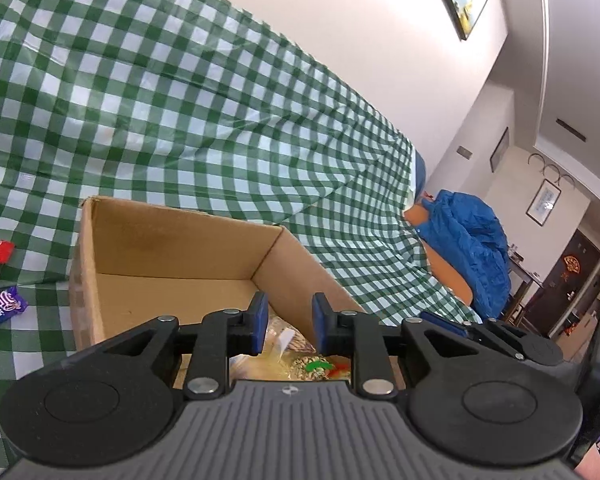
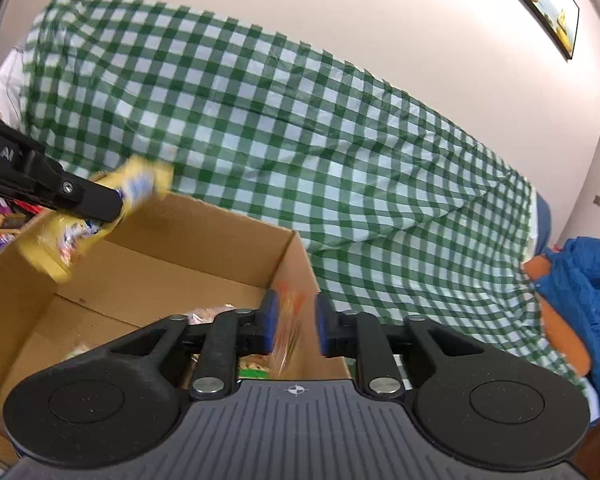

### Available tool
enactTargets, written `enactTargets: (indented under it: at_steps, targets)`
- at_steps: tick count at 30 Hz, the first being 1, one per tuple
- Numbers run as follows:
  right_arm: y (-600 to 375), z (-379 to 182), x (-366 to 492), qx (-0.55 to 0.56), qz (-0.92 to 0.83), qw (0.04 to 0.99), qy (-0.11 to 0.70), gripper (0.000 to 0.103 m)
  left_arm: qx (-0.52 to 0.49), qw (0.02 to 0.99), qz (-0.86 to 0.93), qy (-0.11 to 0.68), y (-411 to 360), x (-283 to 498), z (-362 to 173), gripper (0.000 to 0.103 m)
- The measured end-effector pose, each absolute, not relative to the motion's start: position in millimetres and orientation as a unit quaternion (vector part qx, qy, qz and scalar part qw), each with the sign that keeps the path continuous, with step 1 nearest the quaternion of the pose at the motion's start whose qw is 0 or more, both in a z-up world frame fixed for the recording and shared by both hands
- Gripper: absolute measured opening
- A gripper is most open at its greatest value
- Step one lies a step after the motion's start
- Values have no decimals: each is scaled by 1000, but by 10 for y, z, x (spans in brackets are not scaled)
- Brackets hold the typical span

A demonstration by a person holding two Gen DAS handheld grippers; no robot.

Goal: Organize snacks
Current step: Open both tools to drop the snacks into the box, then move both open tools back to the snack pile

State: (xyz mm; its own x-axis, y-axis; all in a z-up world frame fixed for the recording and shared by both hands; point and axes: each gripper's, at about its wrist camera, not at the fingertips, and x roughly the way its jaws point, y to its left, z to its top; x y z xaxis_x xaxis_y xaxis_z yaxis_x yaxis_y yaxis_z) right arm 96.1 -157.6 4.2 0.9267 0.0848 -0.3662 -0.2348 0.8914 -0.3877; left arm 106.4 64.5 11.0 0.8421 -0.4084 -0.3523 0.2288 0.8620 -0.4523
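While both tongs are held over the cardboard box (image 1: 160,240), the left gripper (image 1: 290,320) is seen parted and empty, with a blurred yellow packet (image 2: 60,248) at its tip above the box's left wall. The right gripper (image 2: 296,320) is likewise parted, and a blurred orange-printed packet (image 2: 286,336) is seen loose between its pads, over the box's right corner.

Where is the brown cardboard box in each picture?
Left wrist view: the cardboard box sits at lower centre-left, open, just beyond the left gripper.
Right wrist view: the same box fills the lower left, beyond the right gripper.
Shared landmark: the green checked cloth behind the box, with the blue bundle to its right.
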Motion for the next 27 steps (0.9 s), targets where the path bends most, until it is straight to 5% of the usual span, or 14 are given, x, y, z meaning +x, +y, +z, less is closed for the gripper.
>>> enactTargets:
  at_steps: [11, 23, 27]
  targets:
    - [-1411, 52, 928, -218, 102, 955, 172, 57, -201, 942, -146, 226, 706, 1051, 123, 25]
    - [-877, 107, 867, -192, 137, 956, 172, 58, -153, 956, -29, 250, 1189, 957, 88, 20]
    - [-626, 107, 825, -172, 167, 954, 179, 49, -166, 941, 26, 293, 1591, 912, 20, 16]
